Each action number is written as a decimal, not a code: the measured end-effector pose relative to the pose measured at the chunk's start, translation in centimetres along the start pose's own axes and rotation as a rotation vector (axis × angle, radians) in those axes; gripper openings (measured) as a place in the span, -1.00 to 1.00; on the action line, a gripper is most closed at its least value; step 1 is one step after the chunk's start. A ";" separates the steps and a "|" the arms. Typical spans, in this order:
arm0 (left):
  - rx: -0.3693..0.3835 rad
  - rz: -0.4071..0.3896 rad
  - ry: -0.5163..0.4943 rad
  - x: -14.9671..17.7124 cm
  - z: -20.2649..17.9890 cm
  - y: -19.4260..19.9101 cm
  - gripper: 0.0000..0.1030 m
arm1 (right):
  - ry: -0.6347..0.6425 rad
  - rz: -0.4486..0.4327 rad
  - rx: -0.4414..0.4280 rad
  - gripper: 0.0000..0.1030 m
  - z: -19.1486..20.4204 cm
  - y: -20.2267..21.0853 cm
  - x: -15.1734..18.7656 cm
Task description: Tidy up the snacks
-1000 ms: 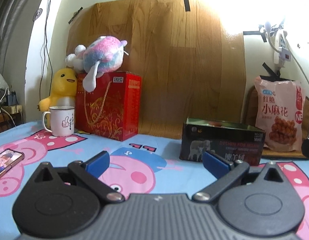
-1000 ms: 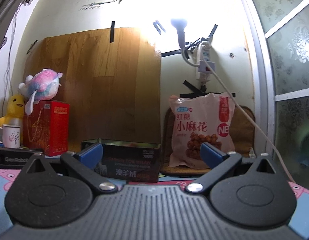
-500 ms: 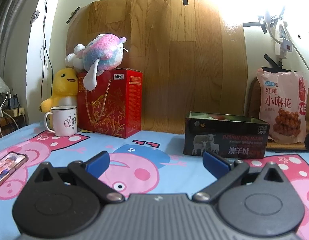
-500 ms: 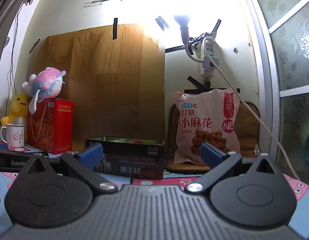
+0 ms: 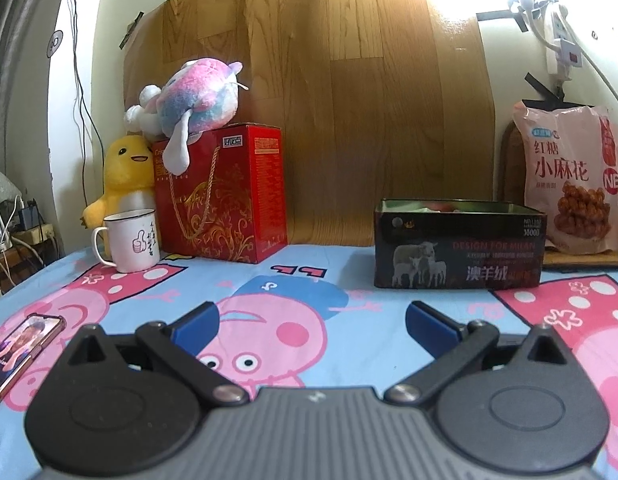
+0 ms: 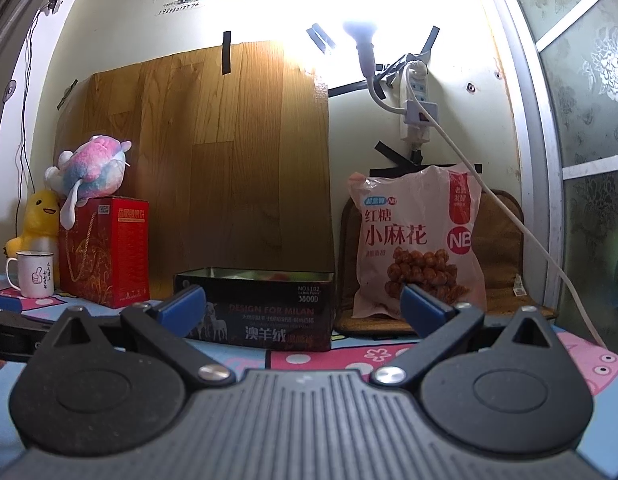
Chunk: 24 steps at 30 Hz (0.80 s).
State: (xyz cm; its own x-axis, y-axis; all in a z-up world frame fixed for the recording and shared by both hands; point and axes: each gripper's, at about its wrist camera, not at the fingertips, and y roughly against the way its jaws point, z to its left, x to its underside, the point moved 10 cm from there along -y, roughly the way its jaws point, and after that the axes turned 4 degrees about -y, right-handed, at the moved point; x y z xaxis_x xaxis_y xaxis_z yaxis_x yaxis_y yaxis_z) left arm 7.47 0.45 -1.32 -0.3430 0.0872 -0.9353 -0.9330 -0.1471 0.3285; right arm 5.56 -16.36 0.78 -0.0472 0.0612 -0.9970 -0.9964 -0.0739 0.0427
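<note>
A dark open tin box (image 5: 459, 254) with sheep printed on it stands on the cartoon cloth, right of centre; something colourful lies inside. It also shows in the right wrist view (image 6: 257, 308). A pink snack bag (image 5: 571, 180) stands upright behind it on a brown mat, also in the right wrist view (image 6: 419, 246). My left gripper (image 5: 311, 324) is open and empty, low over the cloth, well short of the tin. My right gripper (image 6: 303, 306) is open and empty, facing the tin and bag.
A red gift box (image 5: 225, 192) with a plush toy (image 5: 193, 92) on top, a yellow duck (image 5: 121, 176) and a white mug (image 5: 129, 240) stand at the back left. A phone (image 5: 23, 344) lies at the left. A wood panel (image 5: 309, 100) backs the table.
Both grippers have tilted or dropped slightly, so the scene sits higher in each view. The tin appears a little nearer. Both stay open and empty.
</note>
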 end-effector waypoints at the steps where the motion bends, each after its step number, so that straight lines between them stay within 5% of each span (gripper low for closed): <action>1: 0.002 0.003 0.001 0.0 0.0 0.0 1.00 | 0.001 0.000 0.000 1.00 0.0 0.0 0.0; 24: 0.045 0.049 0.016 0.5 -0.2 -0.4 1.00 | -0.001 0.007 -0.008 1.00 0.0 -0.2 0.0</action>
State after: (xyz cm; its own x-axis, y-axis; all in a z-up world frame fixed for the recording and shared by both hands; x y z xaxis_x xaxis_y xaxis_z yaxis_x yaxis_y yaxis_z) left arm 7.70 0.38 -1.90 -0.3865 0.0648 -0.9200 -0.9194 -0.1060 0.3788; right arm 5.72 -16.36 0.75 -0.0541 0.0613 -0.9966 -0.9954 -0.0826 0.0490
